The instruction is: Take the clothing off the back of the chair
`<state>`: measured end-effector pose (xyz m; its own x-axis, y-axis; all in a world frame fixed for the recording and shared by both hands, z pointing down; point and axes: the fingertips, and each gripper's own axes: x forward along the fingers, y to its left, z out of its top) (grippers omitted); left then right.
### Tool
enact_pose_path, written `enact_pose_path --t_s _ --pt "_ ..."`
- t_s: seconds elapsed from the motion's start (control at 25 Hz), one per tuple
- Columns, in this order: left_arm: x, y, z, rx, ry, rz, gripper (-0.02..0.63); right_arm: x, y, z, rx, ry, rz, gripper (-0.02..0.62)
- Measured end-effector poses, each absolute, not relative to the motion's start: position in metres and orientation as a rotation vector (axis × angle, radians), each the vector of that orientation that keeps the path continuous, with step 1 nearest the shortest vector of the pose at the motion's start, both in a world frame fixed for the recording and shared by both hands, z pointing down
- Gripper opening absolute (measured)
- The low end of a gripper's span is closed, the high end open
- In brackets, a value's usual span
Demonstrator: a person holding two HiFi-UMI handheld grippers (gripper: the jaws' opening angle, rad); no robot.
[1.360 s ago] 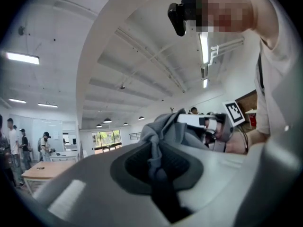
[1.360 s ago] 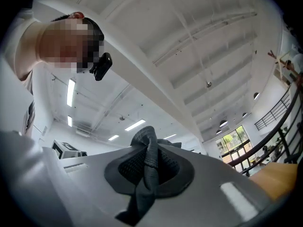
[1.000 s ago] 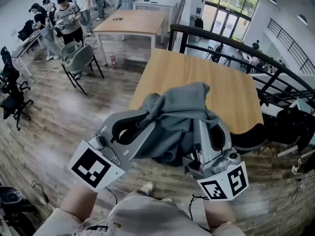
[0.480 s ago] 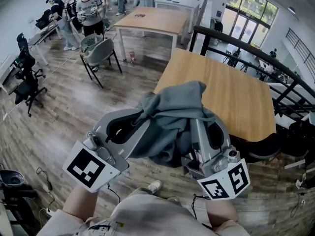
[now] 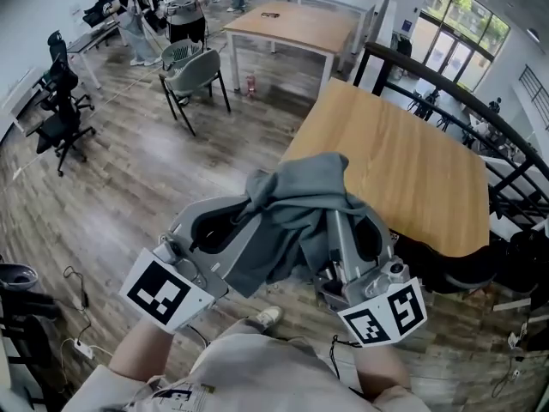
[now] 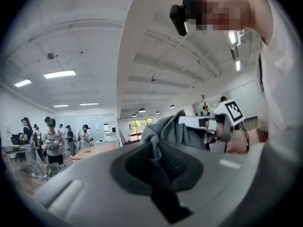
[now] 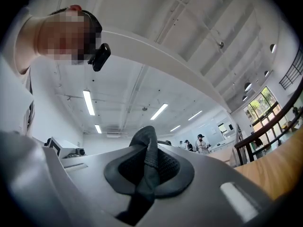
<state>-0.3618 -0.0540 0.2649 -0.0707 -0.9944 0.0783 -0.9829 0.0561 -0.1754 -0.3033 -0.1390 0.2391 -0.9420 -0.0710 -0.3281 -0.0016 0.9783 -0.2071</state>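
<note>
A grey garment (image 5: pixel 296 209) hangs bunched in the air in front of me, held from both sides. My left gripper (image 5: pixel 255 217) is shut on its left part, and in the left gripper view a grey fold (image 6: pixel 158 157) is pinched between the jaws. My right gripper (image 5: pixel 331 223) is shut on the right part; the right gripper view shows a dark fold (image 7: pixel 147 157) clamped between its pads. The garment touches no furniture. A dark chair (image 5: pixel 455 266) stands at the table's near edge, right of the grippers.
A long wooden table (image 5: pixel 403 166) runs away ahead on the right, with a black railing (image 5: pixel 446 84) beyond it. Grey chairs (image 5: pixel 196 71) and a second table (image 5: pixel 296 26) stand further back. People stand at the far left. Black office chairs (image 5: pixel 56 114) line the left wall.
Both grippers have kept their hold and carried the garment a little lower. The head view has swung, so the wooden table now lies further right and more floor shows on the left.
</note>
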Motion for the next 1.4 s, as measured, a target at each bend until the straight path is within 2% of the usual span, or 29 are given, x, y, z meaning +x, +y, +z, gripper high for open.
enact_pose_path --t_s 0.68,1.4 --pt "-0.353 -0.038 0.343 -2.096 2.368 -0.31 0.038 -0.293 -0.123 0.333 -0.008 2.929 -0.514 0.025" --pt "-0.352 -0.025 0.359 -2.152 2.401 -0.277 0.038 -0.29 -0.109 0.347 -0.015 2.976 -0.524 0.025"
